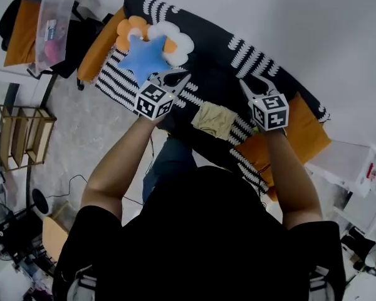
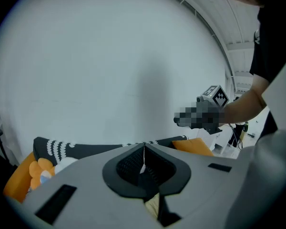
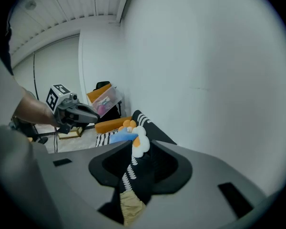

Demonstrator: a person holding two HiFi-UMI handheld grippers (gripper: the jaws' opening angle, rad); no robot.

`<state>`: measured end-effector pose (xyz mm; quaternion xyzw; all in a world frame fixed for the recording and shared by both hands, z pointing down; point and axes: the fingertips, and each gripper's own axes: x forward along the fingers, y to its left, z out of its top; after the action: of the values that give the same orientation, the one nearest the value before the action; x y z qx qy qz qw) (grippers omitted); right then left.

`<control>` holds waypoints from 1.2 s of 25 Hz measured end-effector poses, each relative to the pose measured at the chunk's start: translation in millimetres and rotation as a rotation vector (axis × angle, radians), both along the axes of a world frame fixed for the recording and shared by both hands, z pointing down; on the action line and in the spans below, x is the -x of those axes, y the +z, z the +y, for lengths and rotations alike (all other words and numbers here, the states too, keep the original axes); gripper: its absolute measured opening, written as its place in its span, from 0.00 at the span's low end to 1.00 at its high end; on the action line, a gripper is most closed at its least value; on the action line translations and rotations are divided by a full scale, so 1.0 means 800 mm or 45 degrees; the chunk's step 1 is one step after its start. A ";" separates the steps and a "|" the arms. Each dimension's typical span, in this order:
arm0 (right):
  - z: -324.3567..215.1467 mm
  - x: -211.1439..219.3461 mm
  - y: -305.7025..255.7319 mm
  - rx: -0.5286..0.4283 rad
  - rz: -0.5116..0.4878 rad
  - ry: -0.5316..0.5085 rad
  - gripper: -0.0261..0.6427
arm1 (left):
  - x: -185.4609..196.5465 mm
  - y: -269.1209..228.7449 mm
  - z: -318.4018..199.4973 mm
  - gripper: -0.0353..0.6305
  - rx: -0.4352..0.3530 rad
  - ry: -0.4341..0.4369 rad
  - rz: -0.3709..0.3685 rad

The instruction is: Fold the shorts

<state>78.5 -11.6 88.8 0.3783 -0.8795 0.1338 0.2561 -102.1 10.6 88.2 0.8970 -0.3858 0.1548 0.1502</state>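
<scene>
Crumpled tan shorts (image 1: 214, 119) lie between closed left tongs (image 1: 183, 76) and half-open right tongs (image 1: 250, 85), both empty.

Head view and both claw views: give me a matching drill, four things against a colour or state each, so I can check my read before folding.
Things:
1. shorts
2. star plush
3. left claw
4. right claw

Colour or state:
A. jaws apart, gripping nothing
B. blue
C. jaws together
D. tan

Pairs: 1-D, 2-B, 3-C, 4-A
</scene>
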 end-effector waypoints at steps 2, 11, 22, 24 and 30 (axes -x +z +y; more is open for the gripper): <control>-0.002 -0.009 -0.003 0.004 -0.005 0.057 0.22 | -0.007 -0.006 -0.016 0.08 -0.018 0.037 0.000; 0.032 -0.025 -0.010 0.066 -0.019 0.342 0.21 | -0.032 -0.033 -0.047 0.08 -0.039 0.336 0.042; 0.063 -0.045 -0.063 -0.009 -0.044 0.767 0.18 | -0.035 -0.091 -0.058 0.08 -0.135 0.629 0.037; 0.069 -0.042 -0.075 -0.022 -0.049 0.799 0.16 | -0.036 -0.106 -0.056 0.08 -0.150 0.651 0.040; 0.086 -0.042 -0.113 -0.071 -0.021 0.814 0.15 | -0.039 -0.146 -0.049 0.08 -0.175 0.641 0.071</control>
<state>111.9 57.4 -1.3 0.6412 -0.7215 0.1864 0.1833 -70.9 -28.4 -28.5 0.9768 -0.1558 0.1360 0.0560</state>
